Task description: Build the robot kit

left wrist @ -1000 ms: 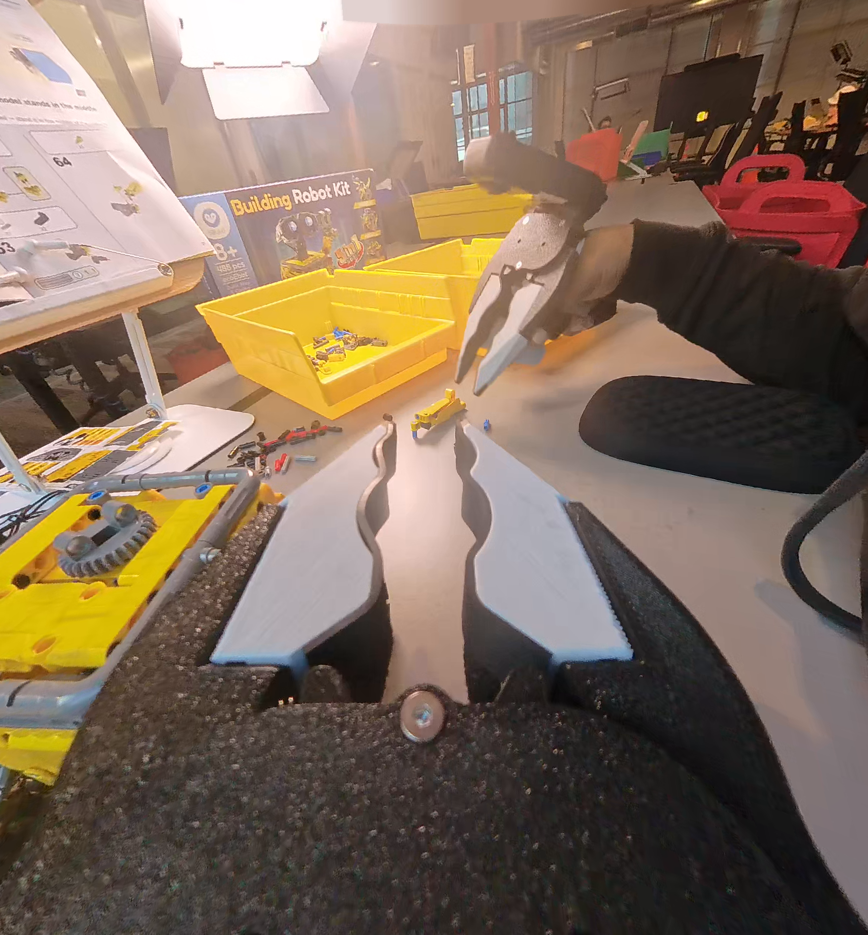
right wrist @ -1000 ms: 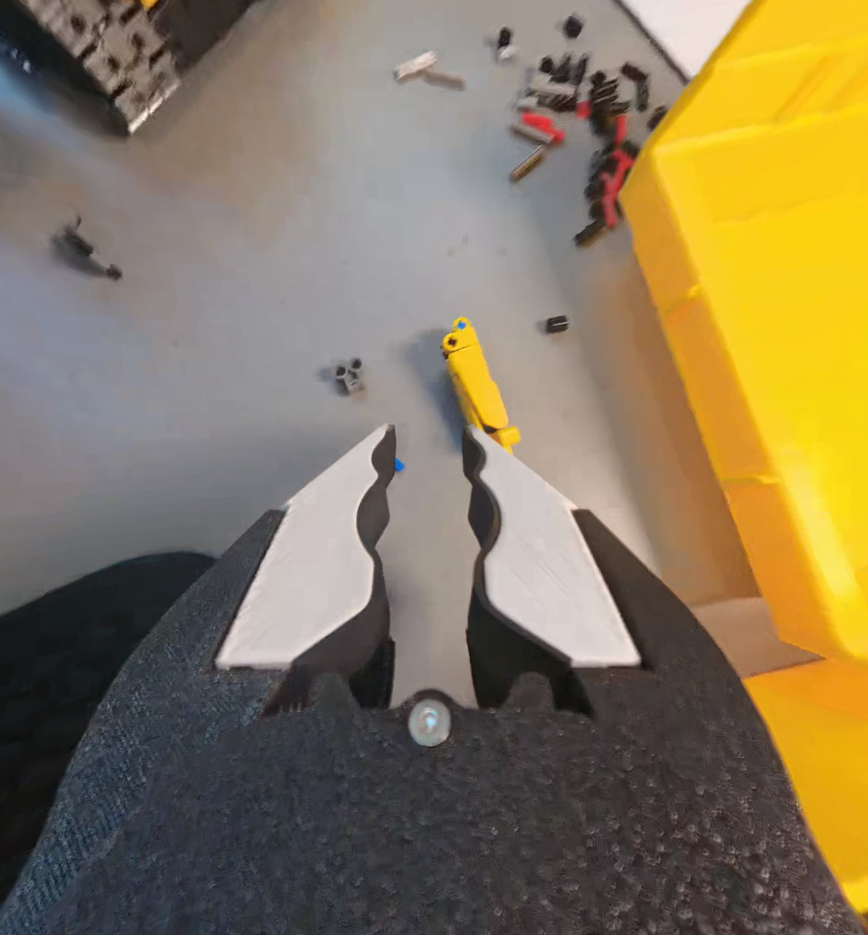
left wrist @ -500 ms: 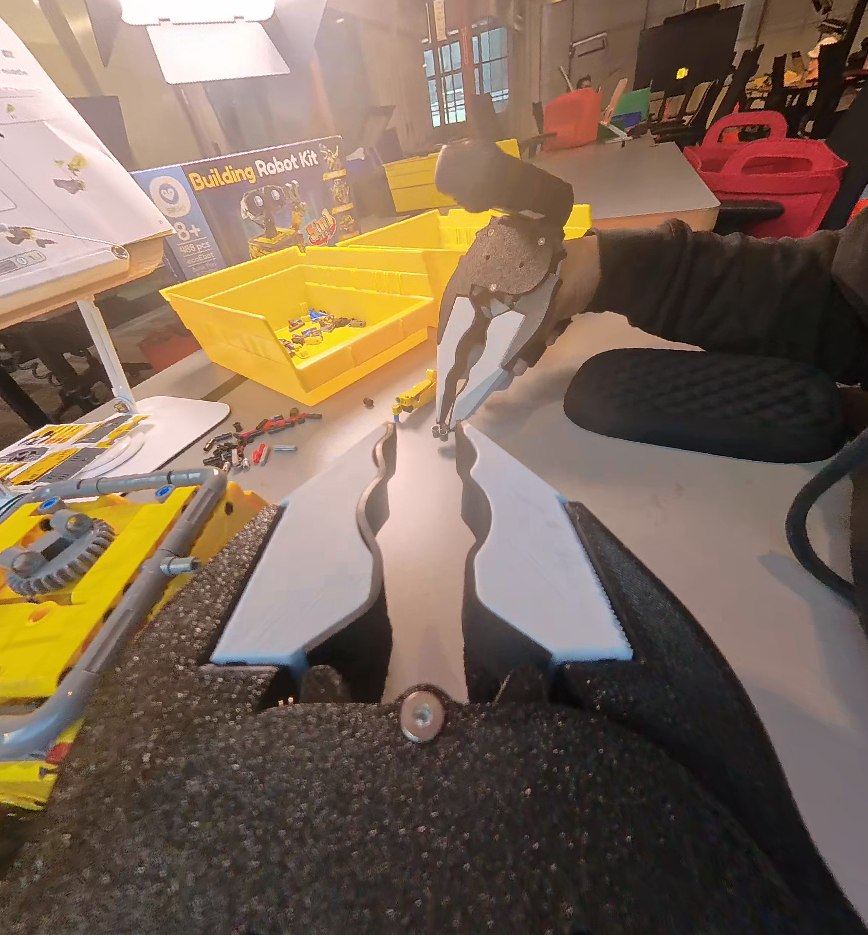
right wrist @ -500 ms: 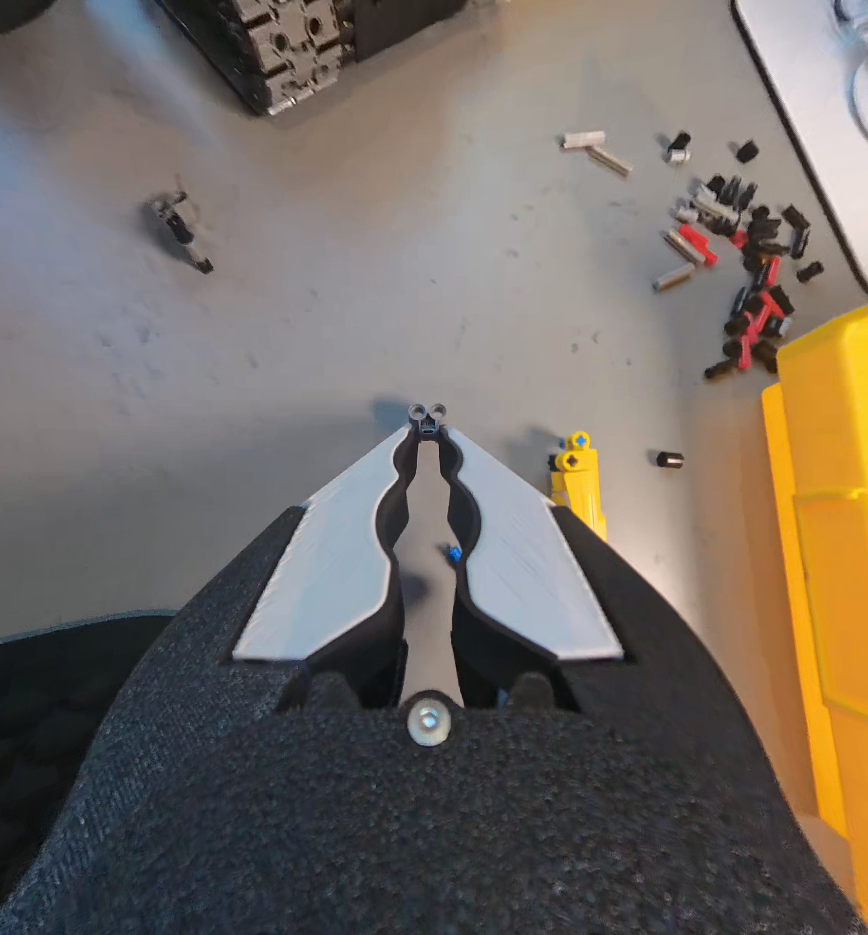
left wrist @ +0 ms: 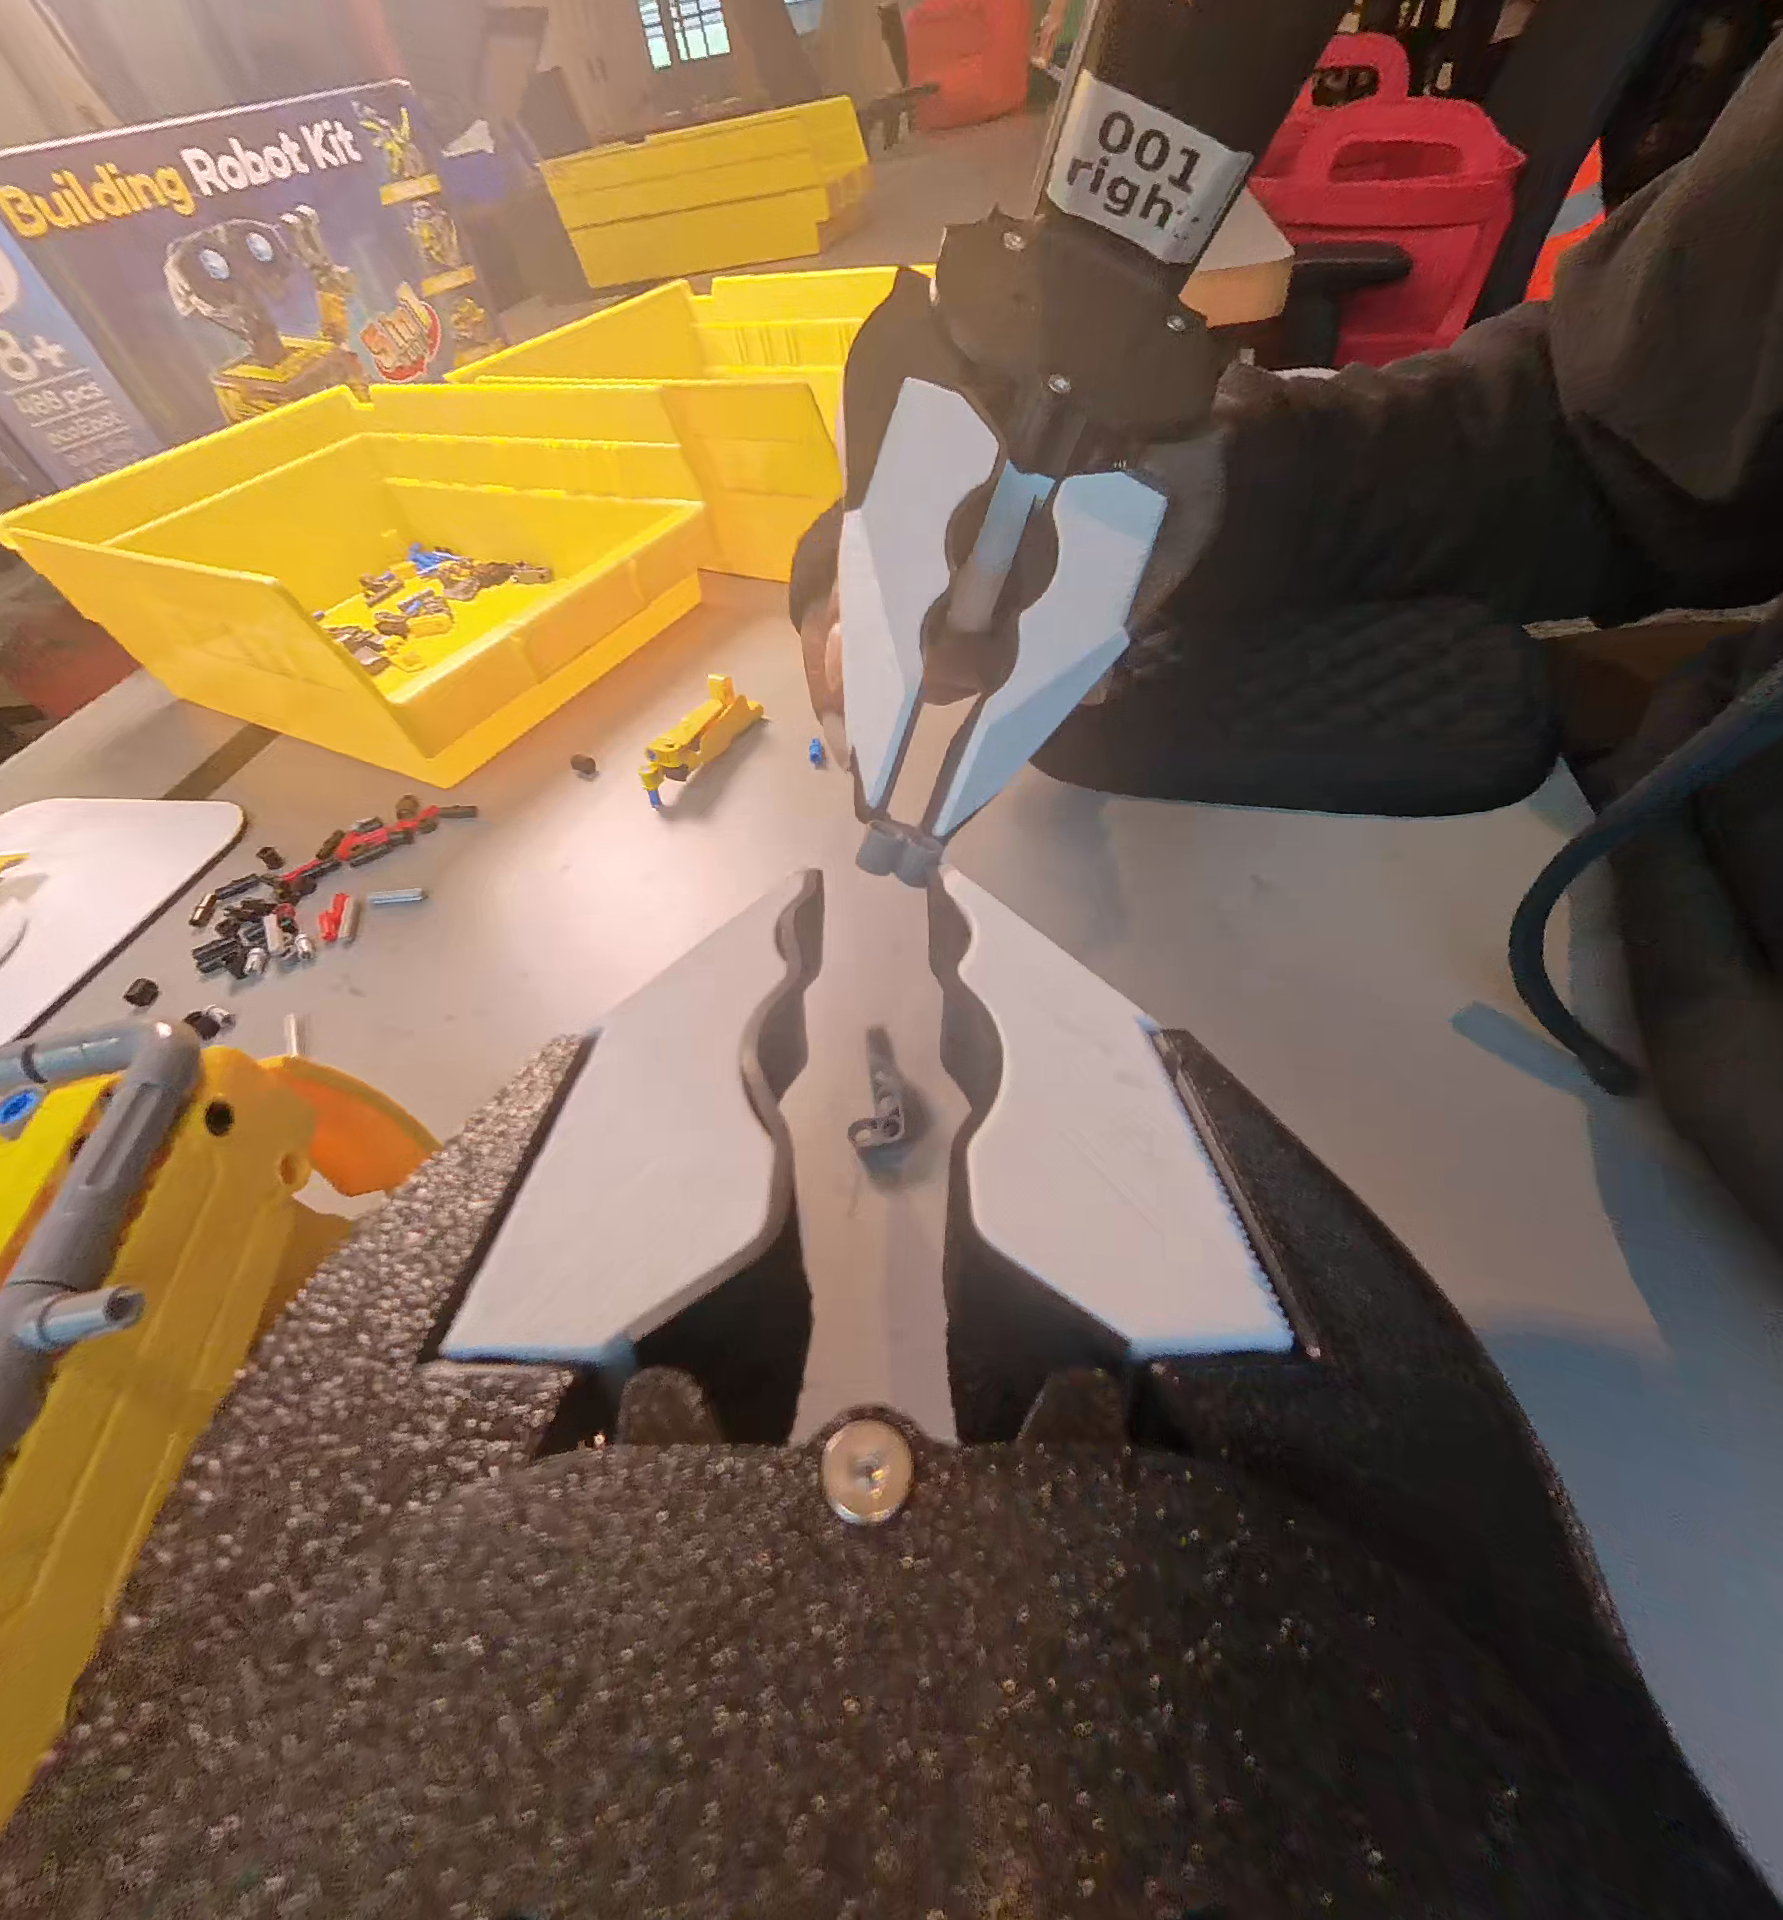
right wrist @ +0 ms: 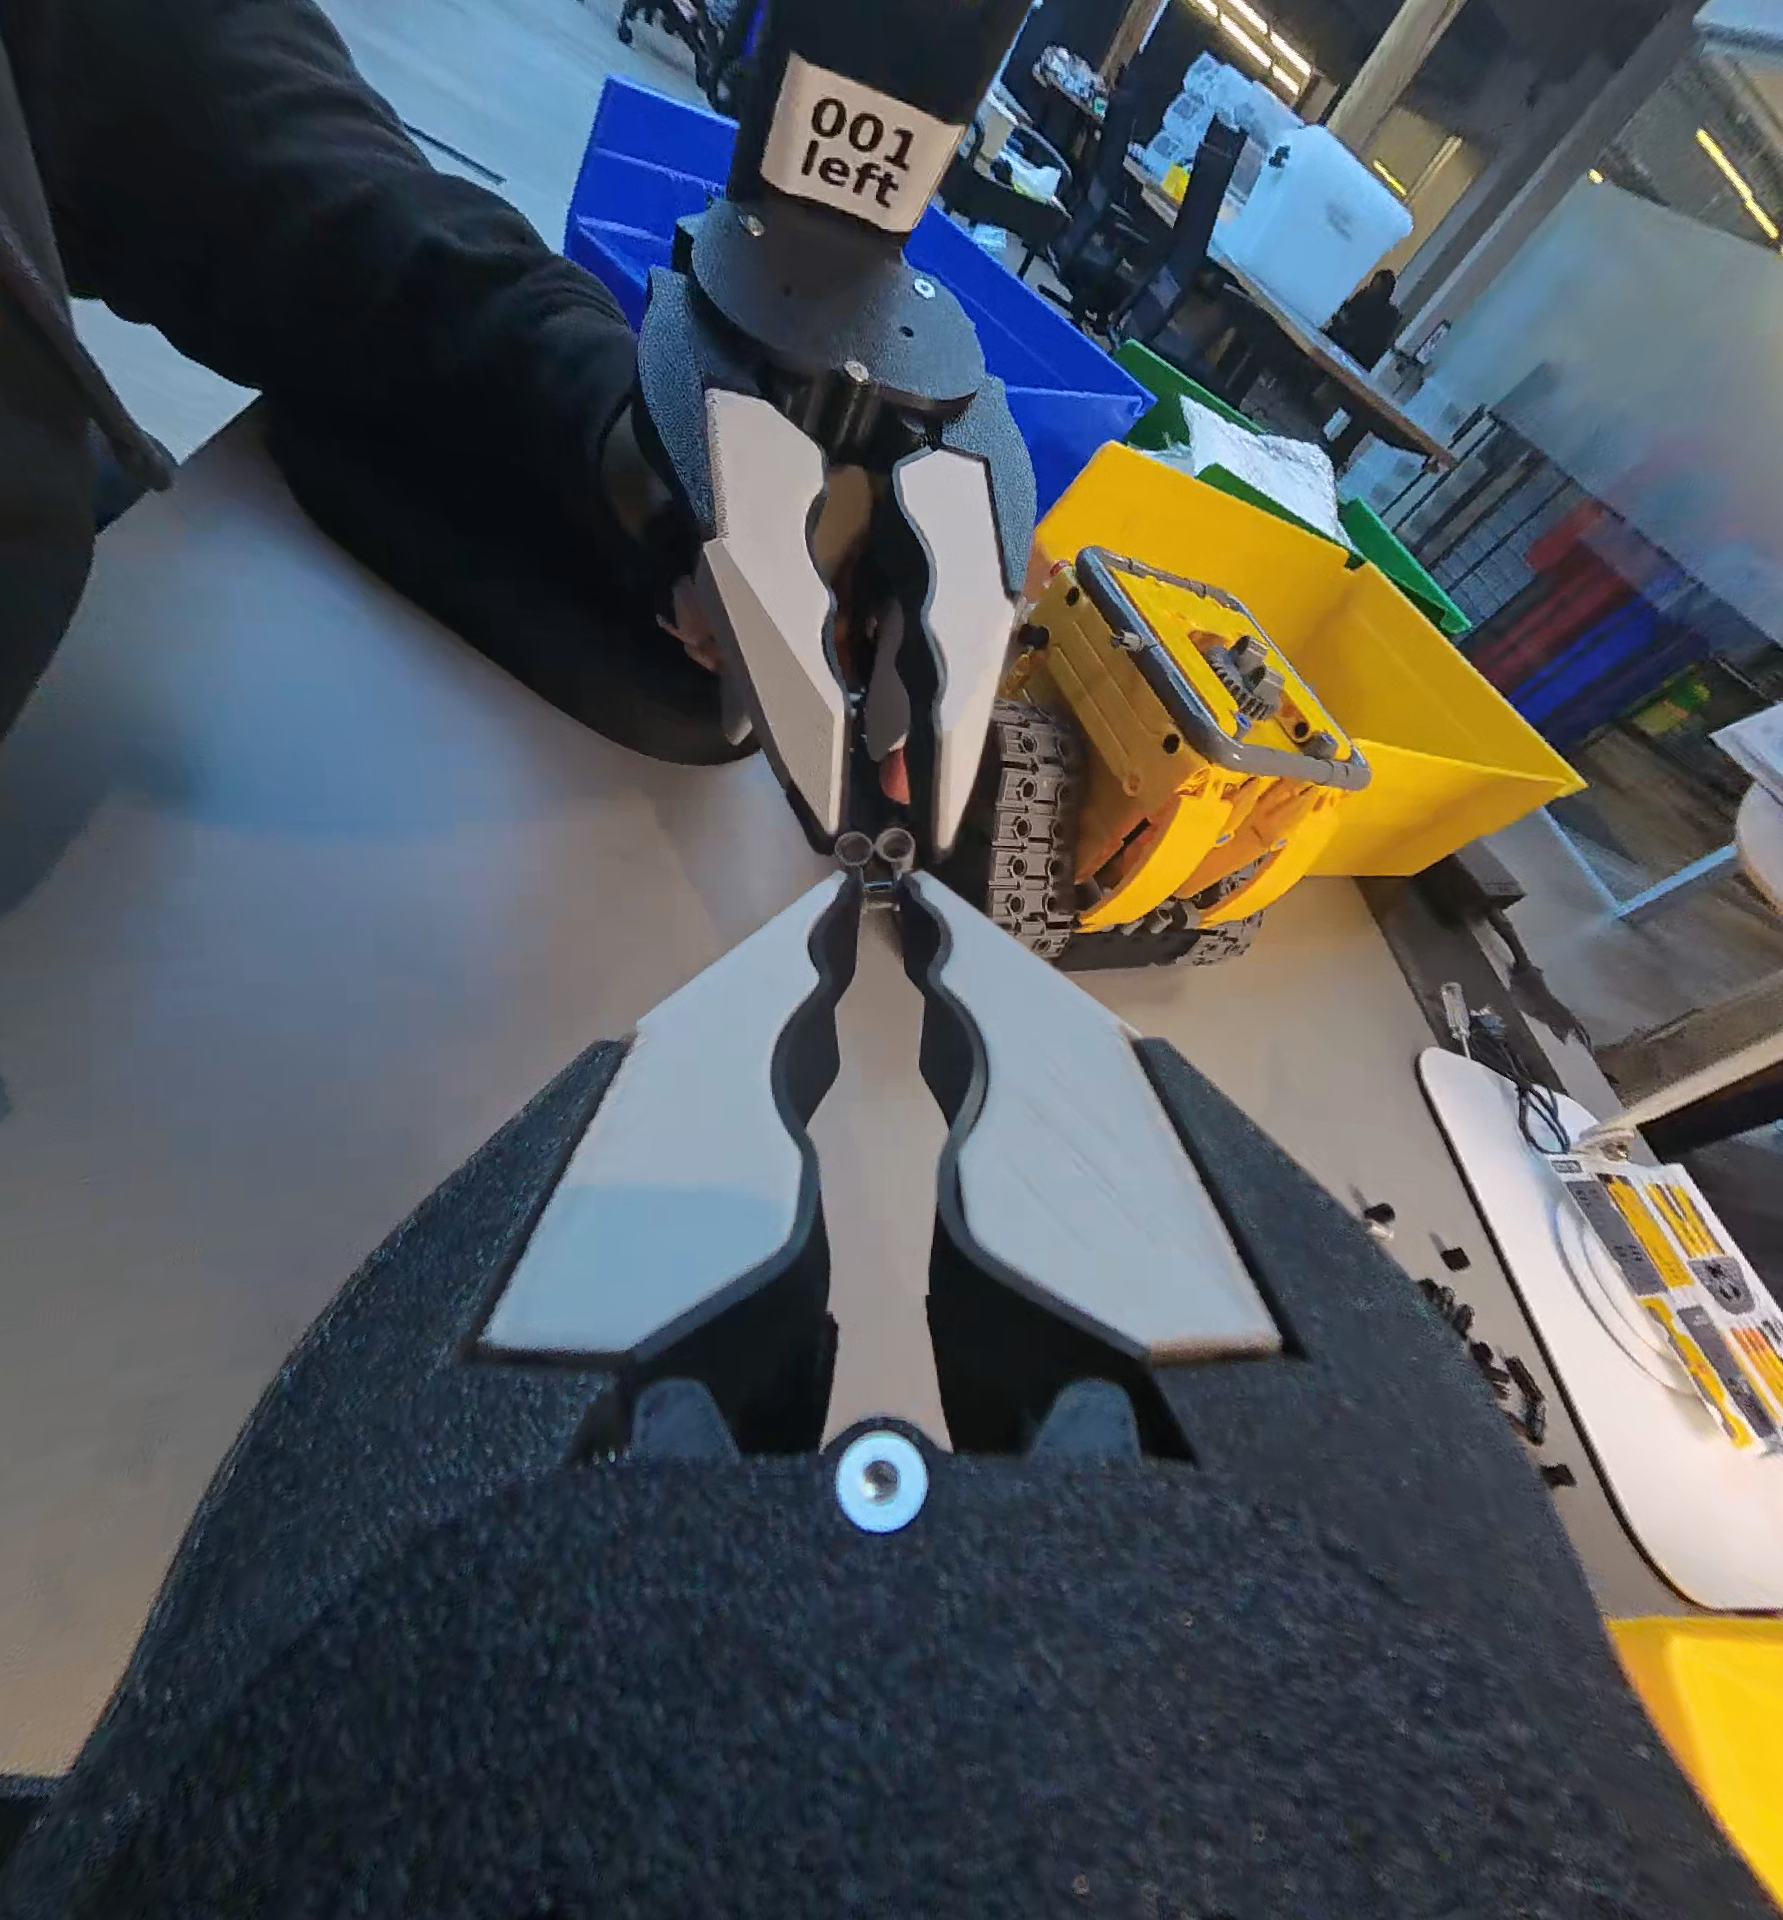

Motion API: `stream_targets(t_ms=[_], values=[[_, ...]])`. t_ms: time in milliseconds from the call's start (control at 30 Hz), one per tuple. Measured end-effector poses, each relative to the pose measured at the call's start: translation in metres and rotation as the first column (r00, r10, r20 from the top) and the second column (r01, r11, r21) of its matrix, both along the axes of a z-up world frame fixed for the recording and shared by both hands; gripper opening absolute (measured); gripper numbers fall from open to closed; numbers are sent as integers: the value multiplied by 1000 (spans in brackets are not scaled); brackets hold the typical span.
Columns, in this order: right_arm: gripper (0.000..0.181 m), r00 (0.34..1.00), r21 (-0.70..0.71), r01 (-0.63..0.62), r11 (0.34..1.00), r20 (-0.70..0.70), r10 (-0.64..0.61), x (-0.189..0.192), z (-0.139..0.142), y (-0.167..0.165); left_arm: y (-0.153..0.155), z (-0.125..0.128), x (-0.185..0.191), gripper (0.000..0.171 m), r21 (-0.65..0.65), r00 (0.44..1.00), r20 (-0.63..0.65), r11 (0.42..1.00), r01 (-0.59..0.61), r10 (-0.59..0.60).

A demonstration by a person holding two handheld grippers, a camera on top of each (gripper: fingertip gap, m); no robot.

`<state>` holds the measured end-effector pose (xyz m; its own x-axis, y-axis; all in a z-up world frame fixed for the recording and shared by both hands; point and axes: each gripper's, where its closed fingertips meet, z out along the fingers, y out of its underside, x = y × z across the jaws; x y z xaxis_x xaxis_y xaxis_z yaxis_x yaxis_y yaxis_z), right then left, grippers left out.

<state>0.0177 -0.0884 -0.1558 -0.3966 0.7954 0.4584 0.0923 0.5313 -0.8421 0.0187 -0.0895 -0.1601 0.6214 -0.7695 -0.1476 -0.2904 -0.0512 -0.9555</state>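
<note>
Fingers of the right gripper [right wrist: 874, 883] are nearly closed, their tips pinching a small grey twin-hole connector [right wrist: 874, 850] and holding it clear of the table [left wrist: 1282, 987]. The left gripper [left wrist: 871, 883] meets it tip to tip. Its fingers are parted by a narrow gap and flank the same connector, though whether they press on it cannot be told. A small dark piece [left wrist: 882, 1091] lies on the table under the left fingers.

Farther left are a small yellow assembly [left wrist: 700, 732], a scatter of black and red pins [left wrist: 315, 883] and a yellow bin [left wrist: 243, 623] holding loose parts. The yellow tracked model [right wrist: 1178, 748] stands just beside the left gripper.

Each gripper's handle bears a white printed label [left wrist: 1141, 171]. A dark blue kit box [left wrist: 191, 260] with yellow lettering stands at the far left, and a printed instruction sheet [right wrist: 1697, 1278] lies on a white base.
</note>
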Motion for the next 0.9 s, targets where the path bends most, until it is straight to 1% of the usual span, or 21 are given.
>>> stream_targets(t_ms=[133,167,267,300,400,500,633,733,900], values=[[8,1000,-9,-10,1000,-17,10,3,5,-2,-3,-4,4,1,3,999,-36,1000,24,-24],[7,1000,0,-7,1000,-19,7,2,5,-2,-3,-6,5,0,3,999,-46,1000,24,-24],[7,1000,22,2,1000,-28,-1,2,5,-2,-4,-6,6,1,-1,998,-47,1000,31,-31],[7,1000,25,6,1000,-29,-5,2,4,-1,-5,-5,7,9,-4,998,-34,999,46,-46],[7,999,56,9,998,-42,-6,0,4,-2,-6,1,4,17,-16,998,16,998,55,-55],[7,998,73,-2,997,-67,7,-1,6,-8,-5,4,5,13,-33,997,48,997,67,-66],[7,996,99,5,995,-90,4,-1,9,-8,-4,6,5,12,-37,995,67,997,73,-71],[7,995,120,17,993,-100,-5,-1,10,-7,-2,9,4,7,-17,996,68,998,53,-52],[7,995,126,12,992,-101,0,1,10,-7,-3,8,5,7,12,999,37,999,40,-40]])
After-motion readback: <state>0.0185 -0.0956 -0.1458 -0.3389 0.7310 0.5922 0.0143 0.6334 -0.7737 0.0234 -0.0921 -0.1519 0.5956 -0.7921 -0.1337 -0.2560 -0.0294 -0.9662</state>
